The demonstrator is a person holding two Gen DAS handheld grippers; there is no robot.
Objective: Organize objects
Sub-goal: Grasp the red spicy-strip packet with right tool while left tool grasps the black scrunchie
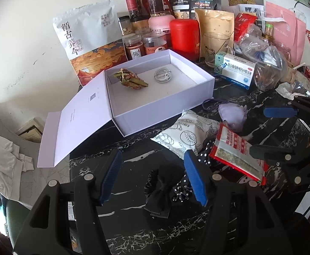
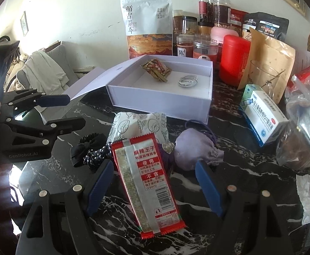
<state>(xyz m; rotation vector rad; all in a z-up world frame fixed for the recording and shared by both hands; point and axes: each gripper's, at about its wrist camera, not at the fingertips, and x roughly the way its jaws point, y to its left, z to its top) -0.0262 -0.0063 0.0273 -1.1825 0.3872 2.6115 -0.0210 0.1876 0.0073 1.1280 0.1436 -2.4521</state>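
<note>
An open white box [image 1: 161, 106] [image 2: 155, 99] stands on the black marble table, lid flapped out to the left. Inside lie a gold-and-red snack pack [image 1: 131, 79] [image 2: 156, 69] and a coiled white cable [image 1: 163, 75] [image 2: 188, 80]. My left gripper [image 1: 152, 177] [image 2: 63, 112] is open, hanging over a black bow hair tie [image 1: 159, 191] [image 2: 87, 150] without touching it. My right gripper [image 2: 154, 188] [image 1: 276, 131] is open, and a red-and-silver snack packet [image 2: 148, 182] [image 1: 235, 150] lies between its pads, unpressed. A white patterned packet [image 1: 184, 133] [image 2: 140, 125] and a lilac pouch [image 1: 232, 112] [image 2: 189, 148] lie just beyond.
Jars, a red canister [image 1: 184, 36] [image 2: 234, 59], pouches and a glass mug [image 2: 263, 76] crowd the back wall. A blue-and-white medicine box [image 1: 235, 70] [image 2: 261, 116] and plastic bags [image 2: 303, 127] fill the right. Off the table's left edge is a chair with clothes [image 1: 2, 153].
</note>
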